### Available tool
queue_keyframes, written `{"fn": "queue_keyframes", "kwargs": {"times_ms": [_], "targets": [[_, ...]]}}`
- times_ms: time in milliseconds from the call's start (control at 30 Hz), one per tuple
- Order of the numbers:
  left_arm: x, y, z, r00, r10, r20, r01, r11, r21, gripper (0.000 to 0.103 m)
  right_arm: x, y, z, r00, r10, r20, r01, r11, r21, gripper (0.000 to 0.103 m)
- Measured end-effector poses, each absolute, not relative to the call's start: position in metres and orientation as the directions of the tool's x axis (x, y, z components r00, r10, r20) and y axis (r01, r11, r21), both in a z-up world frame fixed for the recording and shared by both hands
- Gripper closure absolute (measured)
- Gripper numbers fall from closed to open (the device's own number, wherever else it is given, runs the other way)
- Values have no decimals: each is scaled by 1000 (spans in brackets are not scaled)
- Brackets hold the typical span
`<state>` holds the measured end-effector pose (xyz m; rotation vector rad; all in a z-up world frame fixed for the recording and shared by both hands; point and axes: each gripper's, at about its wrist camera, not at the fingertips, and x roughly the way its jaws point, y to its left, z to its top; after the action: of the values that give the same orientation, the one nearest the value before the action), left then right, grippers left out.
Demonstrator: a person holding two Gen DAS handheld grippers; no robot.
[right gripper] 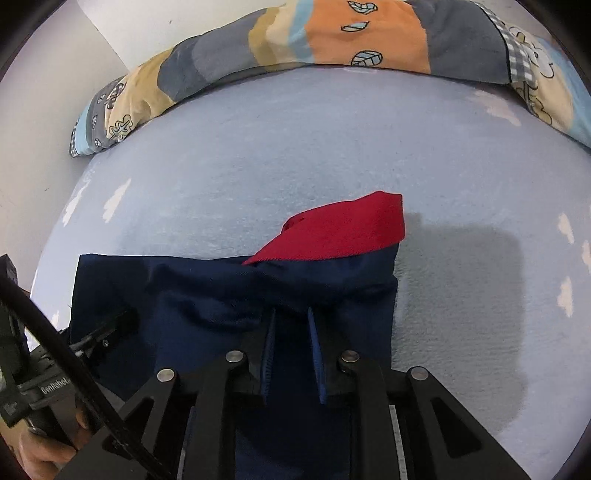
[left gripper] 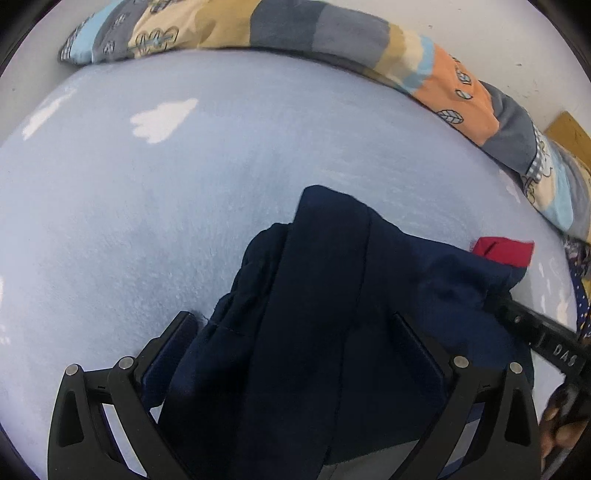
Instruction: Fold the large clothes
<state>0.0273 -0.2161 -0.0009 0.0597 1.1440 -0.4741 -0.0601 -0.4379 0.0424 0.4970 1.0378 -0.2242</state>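
A pale blue bed sheet (left gripper: 155, 206) with small white cloud shapes covers the whole surface, soft and slightly fuzzy. Along its far edge lies a rolled patchwork quilt (left gripper: 332, 33) in grey, tan, orange and light blue, printed with leaves, pushed up against a plain white wall (right gripper: 66, 74). The navy garment (right gripper: 207, 295) sits bunched near the front edge of the sheet, a red panel (right gripper: 343, 232) folded out on top of it. The right gripper (right gripper: 291, 354) has its blue pads drawn close together, pinching a fold of the navy cloth. The left gripper (left gripper: 295, 343) stands wide, cloth heaped between its fingers; I cannot tell whether they press it. A hand (right gripper: 40, 450) shows at the lower left of the right view.
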Motion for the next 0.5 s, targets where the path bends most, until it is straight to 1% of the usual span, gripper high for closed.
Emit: {"fn": "queue_keyframes", "kwargs": {"times_ms": [33,67,133,267,400,433,500], "targets": [[24,-214,4,326,-334,-884,395,898,-194,0,-64,-437,49,507,56,-860,402,868,293,85],[22,-212,8,327,-333,-884,396,898,-192,0,-74,-435,60,534,72,-843,390,863,321,82],[16,-204,22,355,-330,-875,402,899,-175,0,-95,-427,79,564,88,-821,365,866,343,81],[-5,-185,44,397,-336,-854,437,888,-146,0,-141,-388,101,575,68,-815,289,915,280,80],[-32,-180,39,409,-291,-865,494,868,-59,0,-175,-354,95,560,71,-825,266,928,261,79],[-36,-180,34,403,-282,-871,501,864,-47,0,-180,-345,88,552,62,-832,256,936,240,79],[-43,-181,15,363,-261,-894,527,849,-34,0,-180,-338,72,522,-7,-853,273,949,160,79]]}}
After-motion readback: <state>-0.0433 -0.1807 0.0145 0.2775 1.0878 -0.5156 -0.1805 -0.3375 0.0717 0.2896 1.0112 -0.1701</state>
